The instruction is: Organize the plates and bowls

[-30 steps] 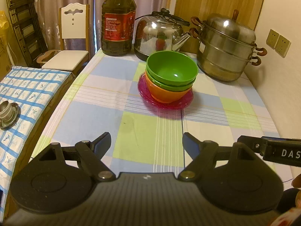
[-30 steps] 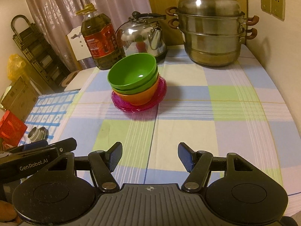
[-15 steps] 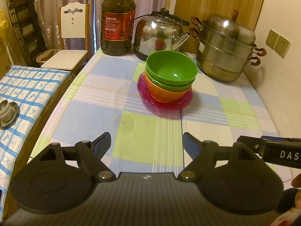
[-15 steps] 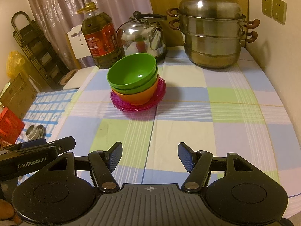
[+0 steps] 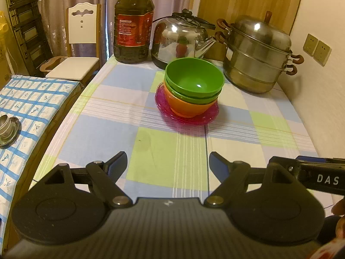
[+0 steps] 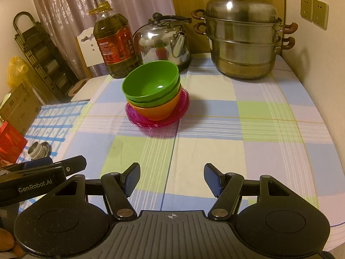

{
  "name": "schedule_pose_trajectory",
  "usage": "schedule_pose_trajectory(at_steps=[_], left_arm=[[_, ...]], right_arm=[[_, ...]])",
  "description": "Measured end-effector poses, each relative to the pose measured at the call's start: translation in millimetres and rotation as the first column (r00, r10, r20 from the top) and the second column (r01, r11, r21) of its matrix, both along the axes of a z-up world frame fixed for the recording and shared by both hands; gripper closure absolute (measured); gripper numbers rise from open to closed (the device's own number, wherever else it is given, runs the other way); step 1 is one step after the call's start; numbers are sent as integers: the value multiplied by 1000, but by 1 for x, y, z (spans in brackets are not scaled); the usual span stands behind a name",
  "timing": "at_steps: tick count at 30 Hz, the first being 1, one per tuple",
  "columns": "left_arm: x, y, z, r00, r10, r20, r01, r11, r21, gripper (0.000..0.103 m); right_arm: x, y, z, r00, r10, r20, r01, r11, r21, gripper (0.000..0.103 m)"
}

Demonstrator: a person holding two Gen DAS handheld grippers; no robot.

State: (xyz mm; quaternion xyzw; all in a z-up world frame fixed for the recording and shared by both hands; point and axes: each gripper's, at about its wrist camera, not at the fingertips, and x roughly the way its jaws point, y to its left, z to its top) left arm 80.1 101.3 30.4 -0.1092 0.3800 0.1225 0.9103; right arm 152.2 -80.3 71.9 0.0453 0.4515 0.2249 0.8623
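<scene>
Two green bowls (image 5: 194,79) (image 6: 151,84) sit nested inside an orange bowl (image 5: 187,106) (image 6: 159,110). That stack rests on a pink translucent plate (image 5: 207,116) (image 6: 183,108) toward the far middle of the checked tablecloth. My left gripper (image 5: 167,164) hovers open above the near part of the table, well short of the stack, with nothing between its fingers. My right gripper (image 6: 171,178) is open too, empty, and also on the near side. Each wrist view catches the other gripper's body at its edge.
Behind the stack stand a large oil bottle (image 5: 133,21) (image 6: 115,43), a steel kettle (image 5: 183,38) (image 6: 163,41) and a two-tier steel steamer pot (image 5: 256,54) (image 6: 243,36) by the right wall. A lower side table with blue-checked cloth (image 5: 28,99) holds a small metal cup (image 5: 6,125). A white chair (image 5: 79,43) stands far left.
</scene>
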Motion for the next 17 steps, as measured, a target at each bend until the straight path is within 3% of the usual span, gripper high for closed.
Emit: schedule_pose_trajectory(at_steps=[17], left_arm=[[-2, -8, -3, 1000, -4, 25, 4, 1000, -11, 18]], right_arm=[[0, 0, -3, 1000, -3, -2, 3, 1000, -5, 38]])
